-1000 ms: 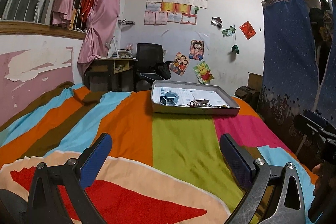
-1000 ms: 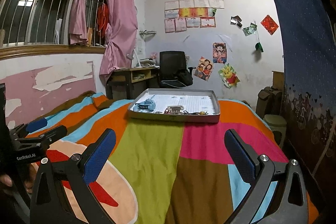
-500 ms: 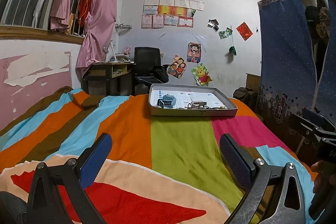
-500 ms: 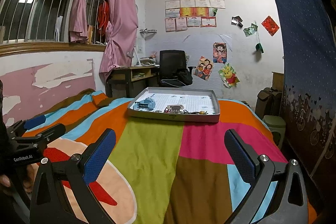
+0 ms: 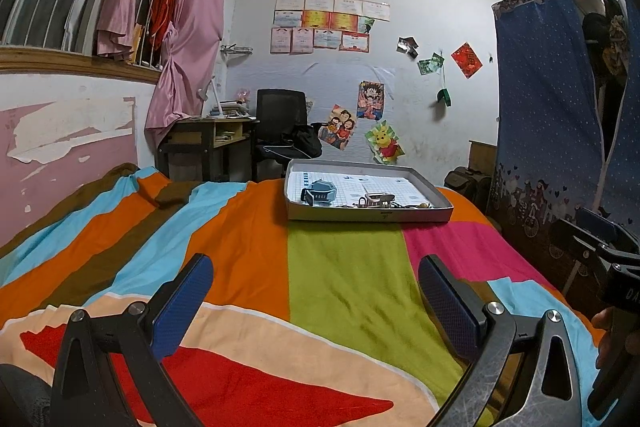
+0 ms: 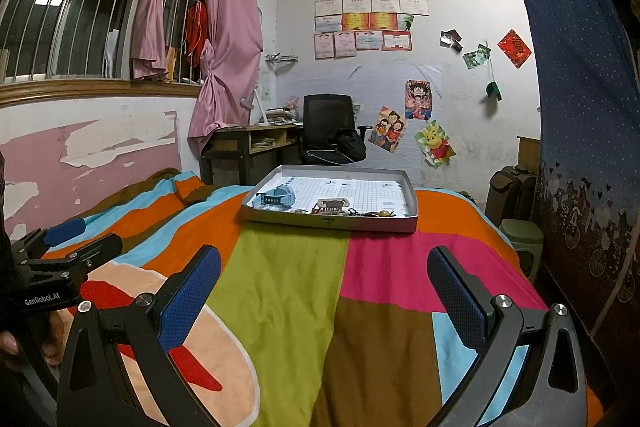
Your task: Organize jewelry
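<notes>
I am holding the left gripper (image 5: pixel 316 301) with its jaws spread wide; nothing is sitting between the blue pads (image 5: pixel 182 303), and they are touching nothing. I am holding the right gripper (image 6: pixel 324 301) in the same condition: jaws wide apart, empty, hovering above the bed (image 6: pixel 288 291). Each gripper is appearing at the edge of the other's view, gripped by a hand (image 5: pixel 616 331).

The bed is carrying a blanket (image 5: pixel 344 275) in bold colour blocks: orange, green, pink, light blue, brown, red. A shallow grey tray (image 6: pixel 332 221) is resting on the blanket at the far end, well apart from both grippers. Inside it, a blue watch (image 6: pixel 276 198) is lying at the left, and a small pile of jewelry (image 6: pixel 344 209) is lying along the near wall toward the right; individual pieces are too small to tell.

Beyond the bed, a desk (image 5: pixel 208 143) and a black chair (image 5: pixel 282 127) are standing against a white wall with posters. Pink curtains (image 6: pixel 228 27) are hanging at a barred window on the left; a blue curtain (image 5: pixel 548 115) is hanging on the right.
</notes>
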### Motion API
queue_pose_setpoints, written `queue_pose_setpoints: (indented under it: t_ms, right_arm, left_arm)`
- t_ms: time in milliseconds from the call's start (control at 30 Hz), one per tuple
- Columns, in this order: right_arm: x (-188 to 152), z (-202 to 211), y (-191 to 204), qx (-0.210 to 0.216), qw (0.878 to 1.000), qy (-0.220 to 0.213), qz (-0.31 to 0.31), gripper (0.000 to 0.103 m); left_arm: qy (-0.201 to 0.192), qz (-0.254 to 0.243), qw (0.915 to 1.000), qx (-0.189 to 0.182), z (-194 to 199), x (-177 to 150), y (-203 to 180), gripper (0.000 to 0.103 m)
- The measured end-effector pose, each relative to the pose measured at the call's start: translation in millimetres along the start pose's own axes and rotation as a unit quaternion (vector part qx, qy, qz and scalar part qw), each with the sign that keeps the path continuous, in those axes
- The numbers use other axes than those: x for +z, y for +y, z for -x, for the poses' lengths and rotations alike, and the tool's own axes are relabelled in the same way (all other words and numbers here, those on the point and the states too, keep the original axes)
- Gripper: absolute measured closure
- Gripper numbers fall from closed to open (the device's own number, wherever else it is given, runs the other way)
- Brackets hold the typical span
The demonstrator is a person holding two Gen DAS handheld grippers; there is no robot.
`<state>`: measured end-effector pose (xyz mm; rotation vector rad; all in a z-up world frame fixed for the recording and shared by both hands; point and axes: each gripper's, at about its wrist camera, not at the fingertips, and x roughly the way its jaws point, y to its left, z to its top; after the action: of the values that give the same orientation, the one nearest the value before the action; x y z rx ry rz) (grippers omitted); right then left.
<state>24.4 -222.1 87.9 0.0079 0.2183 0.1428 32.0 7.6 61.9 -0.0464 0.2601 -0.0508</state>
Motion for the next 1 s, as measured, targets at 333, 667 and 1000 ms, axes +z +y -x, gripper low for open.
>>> queue_pose_setpoints:
  t_ms: [333,667,1000]
  right_arm:
    - [-0.1,0.2,-0.1,0.0,1.0,0.001,0.0,0.001]
    - [0.1,0.4,-0.1,0.0,1.0,0.001,0.0,0.001]
    - [0.8,1.0,0.0,0.0,1.0,0.001,0.001,0.001]
  left_arm:
    - [-0.002,0.0,1.0,0.001,1.2,0.0,-0.5,0.0]
    - [-0.004,0.0,1.0,0.001,3.0,0.7,0.1,0.0]
    - [-0.004,0.0,1.0,0.001,3.1,0.2,0.1,0.0]
